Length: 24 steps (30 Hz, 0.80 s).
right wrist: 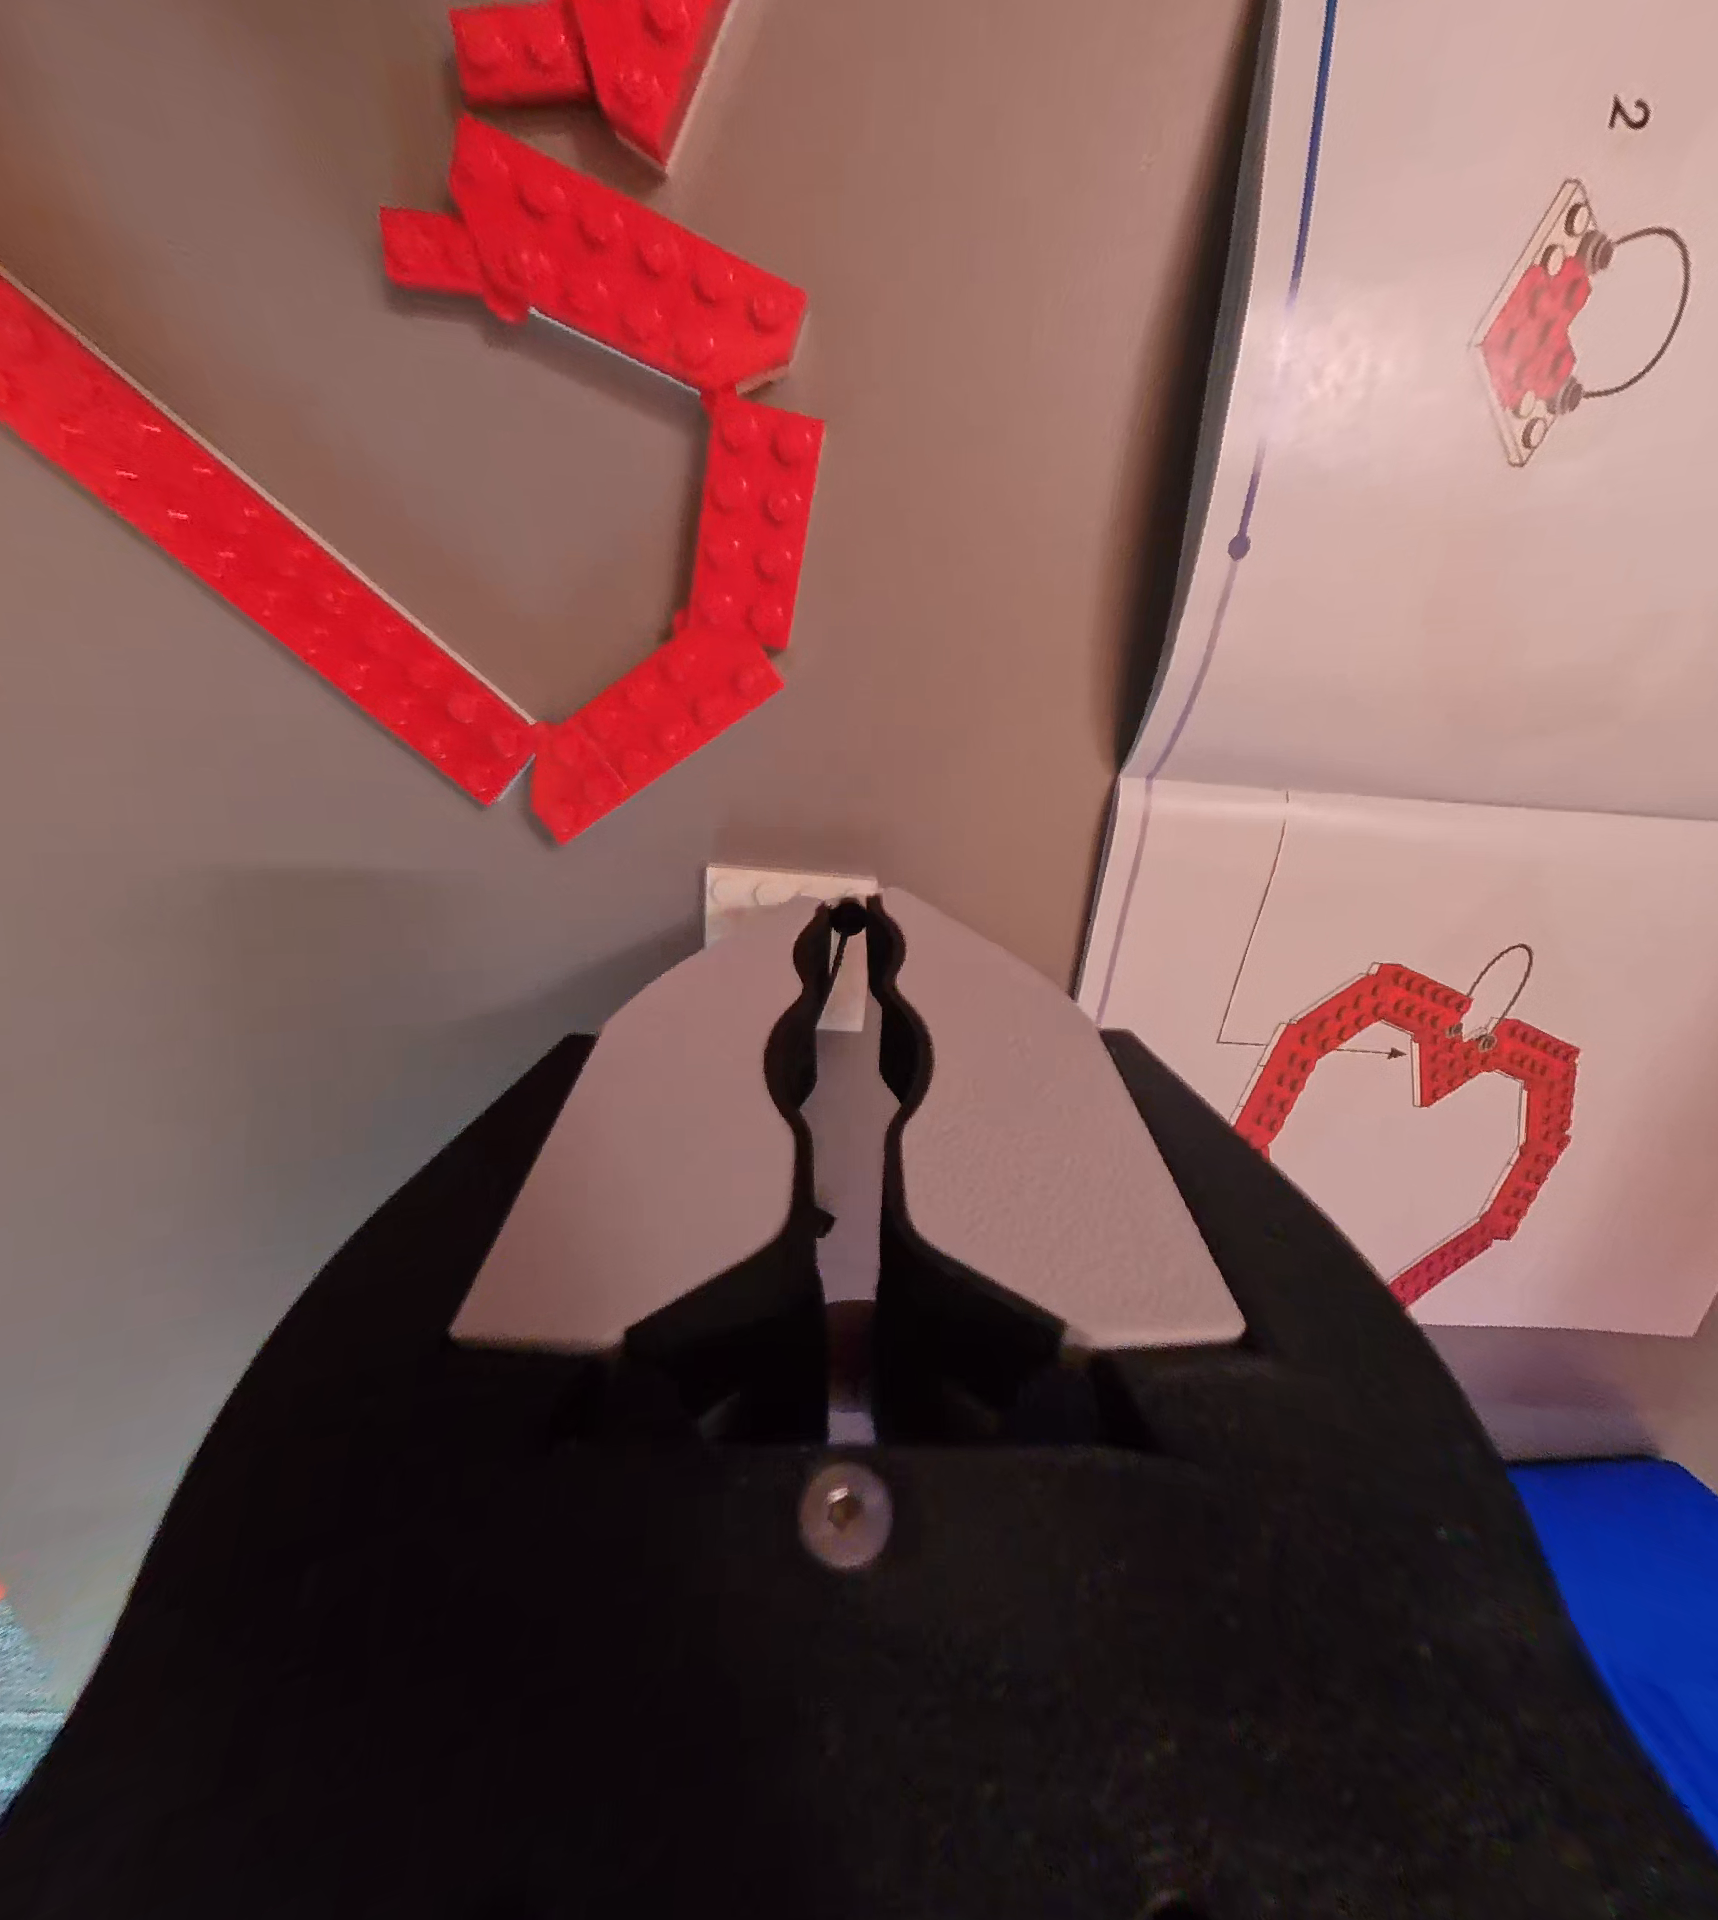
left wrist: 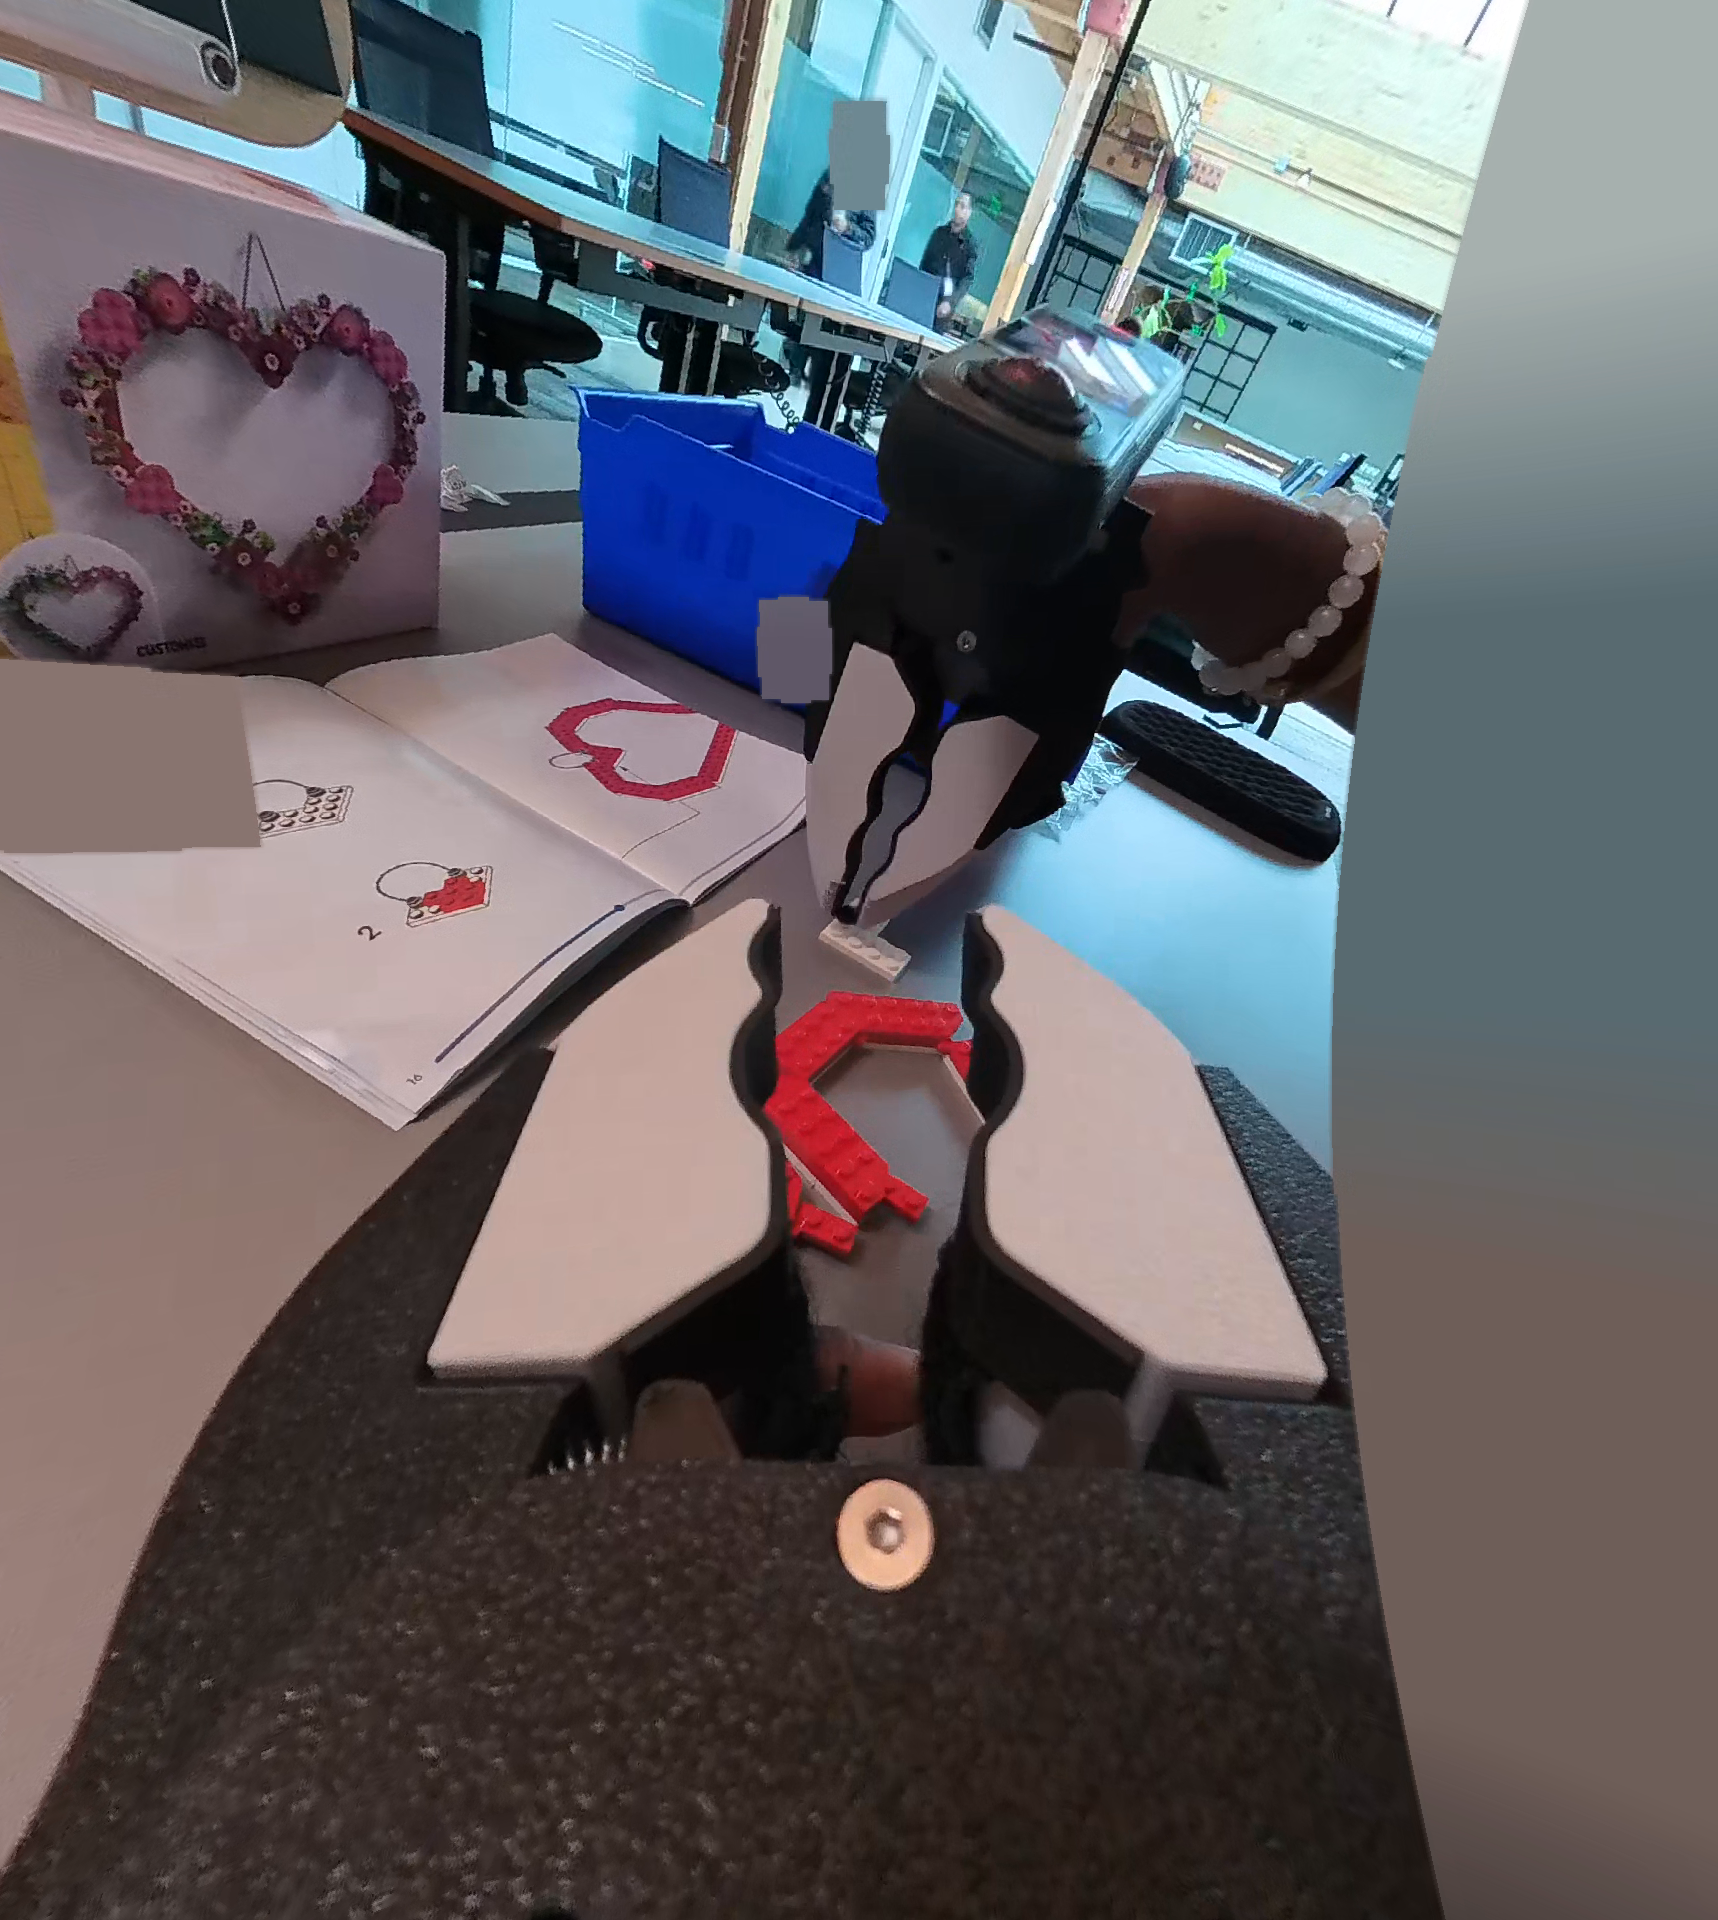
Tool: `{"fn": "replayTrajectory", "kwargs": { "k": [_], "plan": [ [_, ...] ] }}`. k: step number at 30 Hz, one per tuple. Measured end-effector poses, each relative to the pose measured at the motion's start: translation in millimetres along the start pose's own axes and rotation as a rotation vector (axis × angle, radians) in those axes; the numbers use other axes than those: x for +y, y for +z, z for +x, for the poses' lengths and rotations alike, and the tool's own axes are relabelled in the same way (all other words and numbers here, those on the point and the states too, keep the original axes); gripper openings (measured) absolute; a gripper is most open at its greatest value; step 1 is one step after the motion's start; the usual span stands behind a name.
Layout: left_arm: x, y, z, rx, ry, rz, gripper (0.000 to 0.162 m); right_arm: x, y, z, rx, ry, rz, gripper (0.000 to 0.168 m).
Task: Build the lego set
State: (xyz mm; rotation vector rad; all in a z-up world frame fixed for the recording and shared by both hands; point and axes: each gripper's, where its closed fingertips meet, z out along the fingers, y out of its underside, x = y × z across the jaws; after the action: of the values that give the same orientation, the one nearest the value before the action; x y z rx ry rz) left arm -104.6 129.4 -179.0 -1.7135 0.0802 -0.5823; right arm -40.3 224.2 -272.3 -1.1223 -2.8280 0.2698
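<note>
Red heart frame (left wrist: 839, 1101) between my spread left gripper (left wrist: 870, 940) jaws.
My right gripper (right wrist: 847, 914) pinches, apparently, a small black piece at the white plate (right wrist: 772, 891).

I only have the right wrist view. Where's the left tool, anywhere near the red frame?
Observer: The left tool is open and points at the red heart frame, which shows between its fingers. I can't tell if it touches.
Operator: Anything close to my right tool that I can't see?
Observer: A black perforated pad lies on the table beside the right tool, near the person's wrist.
Operator: What's past the booklet?
Observer: The set's box stands upright just beyond the open booklet.
</note>
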Motion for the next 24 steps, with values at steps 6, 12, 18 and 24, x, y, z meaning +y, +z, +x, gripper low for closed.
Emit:
{"fn": "replayTrajectory", "kwargs": {
  "k": [6,12,18,24],
  "plan": [
    [-0.1,0.0,0.4,0.010,-0.019,0.004,0.032,-0.6,2.7,0.0,-0.006,-0.009,-0.016,0.006],
    [0.4,0.1,0.0,0.010,-0.021,0.002,0.032,1.2,5.7,0.1,-0.010,-0.011,-0.032,0.006],
    [0.5,0.1,0.5,0.017,-0.030,0.002,0.032,0.5,6.0,0.8,-0.015,-0.007,-0.033,0.006],
    [1.3,0.6,0.7,0.021,-0.036,-0.002,0.032,0.6,6.4,-0.2,-0.036,0.013,-0.050,0.006]
  ]
}}
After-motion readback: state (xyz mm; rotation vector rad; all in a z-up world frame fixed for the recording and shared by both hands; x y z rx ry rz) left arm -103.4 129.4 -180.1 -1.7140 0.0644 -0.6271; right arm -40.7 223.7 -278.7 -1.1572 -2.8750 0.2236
